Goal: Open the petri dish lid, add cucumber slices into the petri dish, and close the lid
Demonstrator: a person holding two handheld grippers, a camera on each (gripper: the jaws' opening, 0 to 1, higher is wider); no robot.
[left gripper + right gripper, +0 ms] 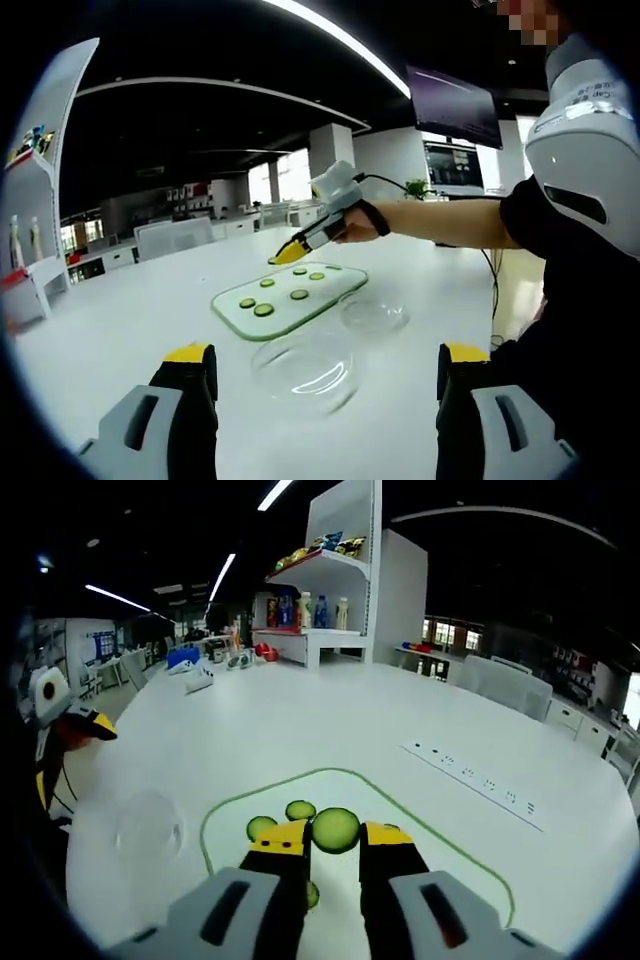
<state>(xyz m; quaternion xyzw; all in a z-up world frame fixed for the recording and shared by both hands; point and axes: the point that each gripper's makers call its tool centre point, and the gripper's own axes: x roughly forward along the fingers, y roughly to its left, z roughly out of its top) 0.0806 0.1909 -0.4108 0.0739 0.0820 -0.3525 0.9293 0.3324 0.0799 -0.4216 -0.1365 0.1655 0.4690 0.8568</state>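
Left gripper [325,365]: jaws stand wide apart, nothing between them. Just ahead of the tips, between the two jaws, a clear petri dish lid [305,372] lies on the white table [120,320]. Beyond it and slightly toward the right jaw sits the clear petri dish [373,313], close to the lid; whether the two touch cannot be told. Further ahead lies a green-edged glass cutting board [290,298] carrying several cucumber slices [263,310]. The dish sits just beside the board's near corner.

In the left gripper view, the right gripper [290,252] hangs over the far end of the board, held by a person's hand [352,225] on an outstretched bare forearm.

Right gripper [333,845]: jaws closed on one cucumber slice [335,830], held upright between the yellow tips. Below the tips lies the same board, green rim visible, with more slices to the left-jaw side and under the jaws. The petri dish [148,828] shows faintly on the table, well off to the left-jaw side. Far beyond the jaws stands a white shelf unit [345,580] with bottles.
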